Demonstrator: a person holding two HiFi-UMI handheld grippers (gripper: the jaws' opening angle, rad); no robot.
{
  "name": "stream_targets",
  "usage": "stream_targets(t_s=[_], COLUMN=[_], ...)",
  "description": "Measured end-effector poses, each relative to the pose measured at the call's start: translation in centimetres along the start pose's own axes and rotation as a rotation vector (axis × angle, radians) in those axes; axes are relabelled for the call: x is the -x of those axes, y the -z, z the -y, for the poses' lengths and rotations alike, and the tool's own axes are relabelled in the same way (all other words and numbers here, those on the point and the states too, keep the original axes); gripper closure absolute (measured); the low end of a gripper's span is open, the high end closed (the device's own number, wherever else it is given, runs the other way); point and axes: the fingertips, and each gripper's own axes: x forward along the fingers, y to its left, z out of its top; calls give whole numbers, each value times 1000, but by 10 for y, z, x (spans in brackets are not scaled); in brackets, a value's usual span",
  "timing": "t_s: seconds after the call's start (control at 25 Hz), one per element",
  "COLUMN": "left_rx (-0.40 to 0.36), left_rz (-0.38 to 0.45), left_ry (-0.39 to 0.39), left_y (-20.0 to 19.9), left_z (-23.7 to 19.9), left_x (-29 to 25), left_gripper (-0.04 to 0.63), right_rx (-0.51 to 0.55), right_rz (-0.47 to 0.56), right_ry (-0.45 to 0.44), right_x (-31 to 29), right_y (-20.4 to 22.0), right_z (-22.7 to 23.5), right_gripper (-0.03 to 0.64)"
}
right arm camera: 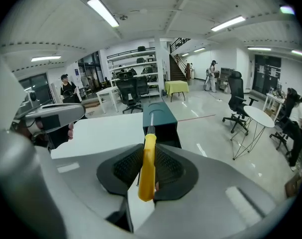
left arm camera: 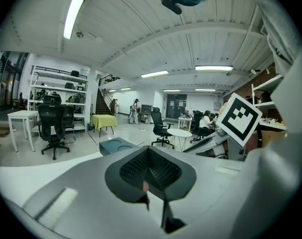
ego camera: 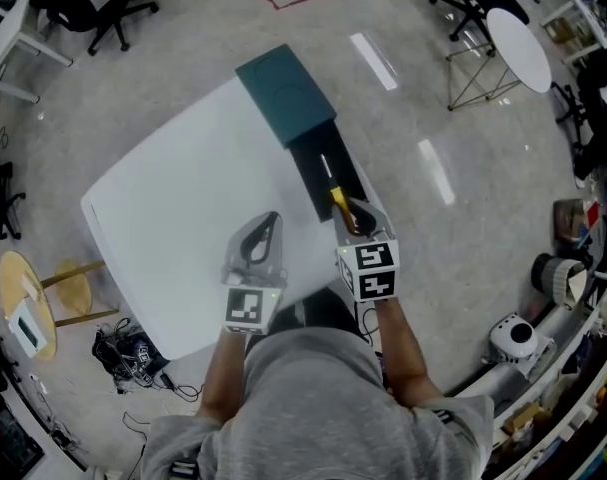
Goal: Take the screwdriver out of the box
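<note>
**While the box lies open, the screwdriver is already in the right claw**

Because the right gripper (right arm camera: 149, 164) has its dark ribbed pads clenched on the yellow plastic handle of the screwdriver (right arm camera: 148, 169), the grasp, which I judge the main part of the job, is done. The handle stands up between the pads. Its black collar and thin metal shaft point away from the person toward the box.

Just beside it, on the person's other side, the left gripper (ego camera: 269, 224) hangs over the white rectangular table (ego camera: 173, 198). Its pads are brought together with nothing between them, and it takes no part in the hold.

Beyond the claws, in the head view, the screwdriver lies along the near end of the dark open tray of the box (ego camera: 335, 178). From that angle I cannot tell whether its tip is clear of the tray walls or only raised above the tray. The right gripper view shows the shaft drawn against the tray's far end, which suggests the tool is lifted but not yet carried off to the side.

Farther on, the teal rectangular cover of the box (ego camera: 283, 90) sits at the table's far corner, against the tray's far end.

What remains, as I judge it, is to bring the tool away from over the tray and, if it is wanted there, to lay it on the bare table.
</note>
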Motion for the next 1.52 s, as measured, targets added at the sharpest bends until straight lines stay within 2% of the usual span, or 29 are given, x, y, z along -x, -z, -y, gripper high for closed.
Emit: stream_targets(t_s=[0.24,0.68,1.52], left_rx=[-9,21,124], left_rz=[27,54,41], left_ry=[-50,-190,-502], left_y=[-7,-8,28], left_z=[-12,-51,-153], left_x=[28,85,185], left_gripper=[583,583,583], right_rx=[49,147,352], right_rz=[27,42,-11], right_ry=[-42,-155,-445], right_x=[6,1,-50], right_y=[-15,-32,-39], right_z=[-30,-99,-258], right_gripper=[543,543,542])
